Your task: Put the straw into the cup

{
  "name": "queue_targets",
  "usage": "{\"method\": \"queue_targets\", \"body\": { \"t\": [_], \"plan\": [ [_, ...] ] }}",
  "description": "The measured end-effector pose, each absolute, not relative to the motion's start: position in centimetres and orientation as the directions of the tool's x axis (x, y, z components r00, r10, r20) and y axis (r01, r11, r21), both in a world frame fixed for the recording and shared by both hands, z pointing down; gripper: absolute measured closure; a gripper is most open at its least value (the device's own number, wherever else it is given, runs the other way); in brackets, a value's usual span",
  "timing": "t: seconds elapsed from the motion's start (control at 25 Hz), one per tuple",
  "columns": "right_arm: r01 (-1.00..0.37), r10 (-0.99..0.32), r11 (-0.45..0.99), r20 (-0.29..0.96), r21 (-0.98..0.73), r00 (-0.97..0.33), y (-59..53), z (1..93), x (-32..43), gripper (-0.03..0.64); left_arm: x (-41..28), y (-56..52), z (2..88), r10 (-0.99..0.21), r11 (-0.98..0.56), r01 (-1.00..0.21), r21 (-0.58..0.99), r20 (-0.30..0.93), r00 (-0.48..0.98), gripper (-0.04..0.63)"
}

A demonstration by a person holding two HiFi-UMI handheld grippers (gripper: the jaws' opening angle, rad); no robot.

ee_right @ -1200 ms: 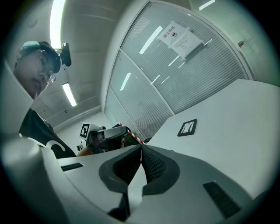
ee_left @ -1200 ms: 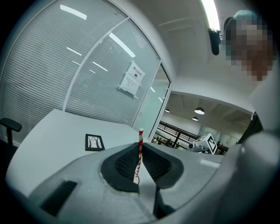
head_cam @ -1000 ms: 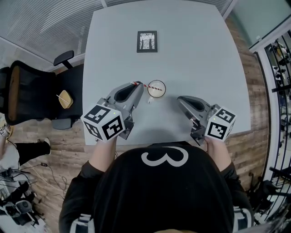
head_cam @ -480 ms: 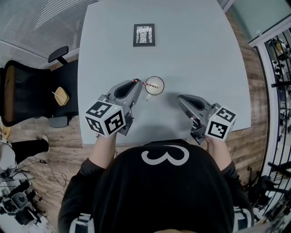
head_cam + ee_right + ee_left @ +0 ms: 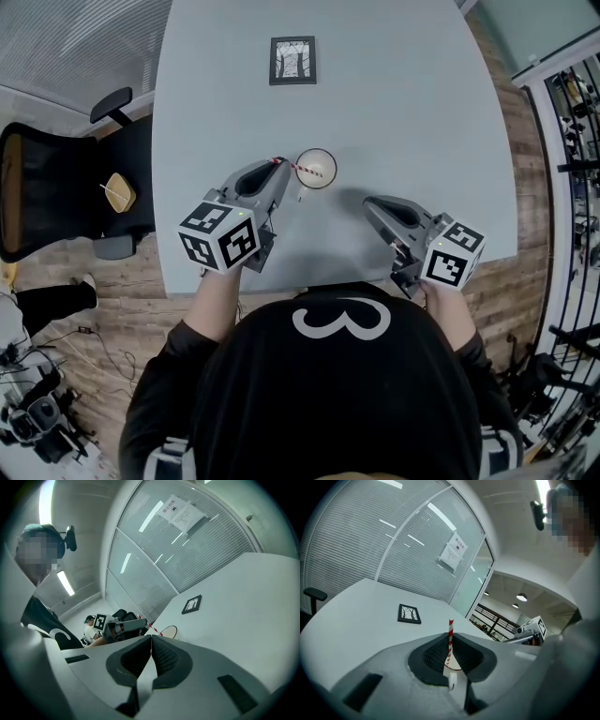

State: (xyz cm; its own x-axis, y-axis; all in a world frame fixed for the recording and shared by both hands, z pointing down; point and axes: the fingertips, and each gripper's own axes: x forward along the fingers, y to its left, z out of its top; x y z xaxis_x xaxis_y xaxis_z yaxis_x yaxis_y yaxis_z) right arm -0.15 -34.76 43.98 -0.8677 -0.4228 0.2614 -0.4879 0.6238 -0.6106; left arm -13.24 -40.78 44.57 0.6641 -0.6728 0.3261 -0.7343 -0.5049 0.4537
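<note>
Grey surface (image 5: 403, 112): fills the middle of the head view, with a framed picture (image 5: 292, 60) at upper centre.
Left tongs (image 5: 278, 167): left of centre, pinched narrowly on the straw. Compared with a second ago, we see them a little lower beside the cup.
Right tongs (image 5: 370, 202): lower right, closed on nothing, well apart from the cup.
Cup (image 5: 319, 171): white, upright at centre, just beside the left tongs' tips.
Straw (image 5: 300, 170): red-and-white, slanting from the tongs over the cup's mouth. We judge insertion is under way and release is still to come.
</note>
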Motion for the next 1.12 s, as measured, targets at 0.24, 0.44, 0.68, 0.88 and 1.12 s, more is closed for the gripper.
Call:
{"method": "queue_targets", "body": {
  "t": [0.24,0.44,0.68,0.88,1.12],
  "plan": [
    [-0.494,-0.425,0.616,0.269,-0.613,-0.864,-34.7,44.4,0.0,0.603,-13.3,-41.0,45.5,-0.677,-0.487,-0.735,0.473,0.328,0.659,0.561],
    [-0.494,-0.425,0.612,0.271,-0.618,-0.864,-34.6,44.4,0.0,0.603,-13.7,-41.2,46.0,-0.680,-0.468,-0.727,0.502,0.321,0.659,0.561],
    [-0.493,-0.422,0.604,0.273,-0.626,-0.864,-34.3,44.5,0.2,0.603,-14.0,-41.3,46.1,-0.690,-0.446,-0.727,0.523,0.316,0.651,0.561],
    [-0.493,-0.421,0.602,0.275,-0.628,-0.865,-34.2,44.7,0.0,0.603,-14.6,-41.4,46.7,-0.698,-0.431,-0.726,0.536,0.312,0.645,0.561],
    [-0.491,-0.417,0.601,0.277,-0.631,-0.866,-33.7,44.6,0.3,0.603,-14.5,-41.1,46.7,-0.701,-0.427,-0.719,0.549,0.301,0.646,0.560]
  ]
}}
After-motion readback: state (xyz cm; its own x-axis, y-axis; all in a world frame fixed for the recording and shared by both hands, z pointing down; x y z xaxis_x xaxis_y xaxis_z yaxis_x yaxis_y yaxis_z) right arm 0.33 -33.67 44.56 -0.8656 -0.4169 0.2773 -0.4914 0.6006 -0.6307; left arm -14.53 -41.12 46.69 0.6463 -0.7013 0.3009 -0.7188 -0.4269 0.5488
